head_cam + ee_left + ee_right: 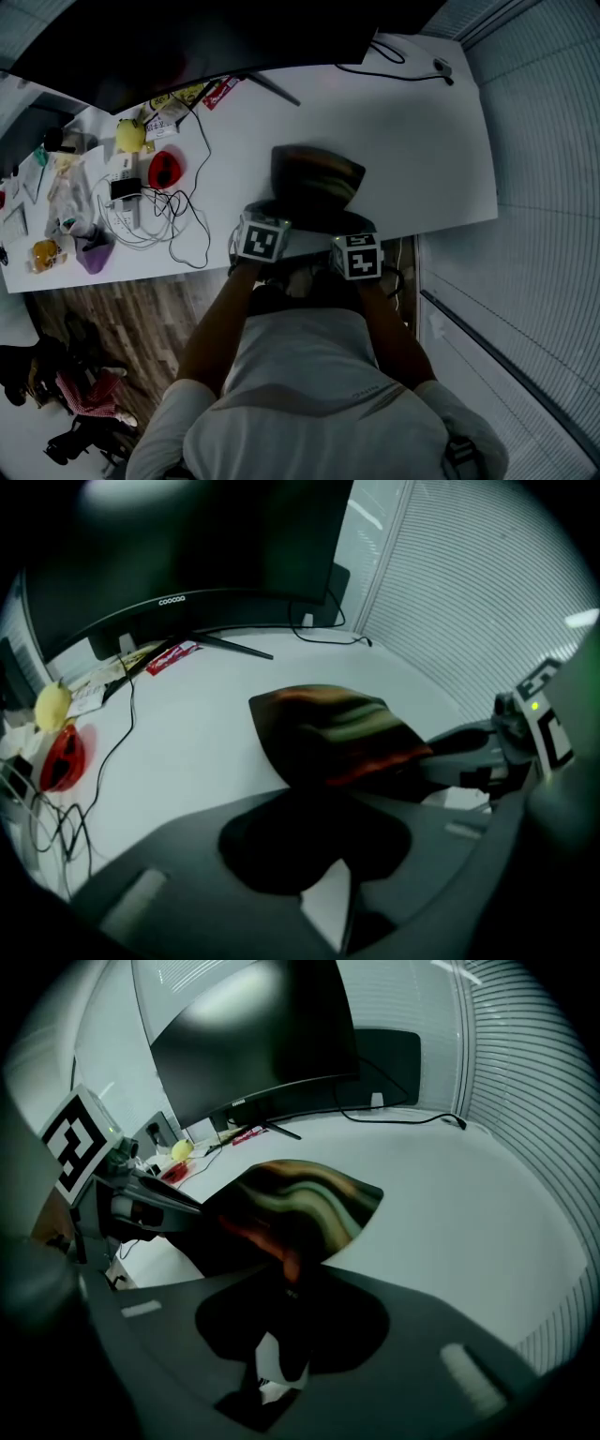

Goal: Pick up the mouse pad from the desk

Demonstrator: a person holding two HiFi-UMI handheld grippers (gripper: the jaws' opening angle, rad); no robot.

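- Dark mouse pad (314,183) with wavy coloured stripes: held at the front edge of the white desk (422,141), bowed, its far part raised off the surface.
- Left gripper (323,855): jaws closed on the pad's near left edge.
- Right gripper (281,1335): jaws clamped on the near right edge.
- Head view only: both marker cubes side by side, the person's forearms, tangled cables (173,211).
- Gripper views only: each shows the other gripper side-on, and the monitor's stand (230,647).
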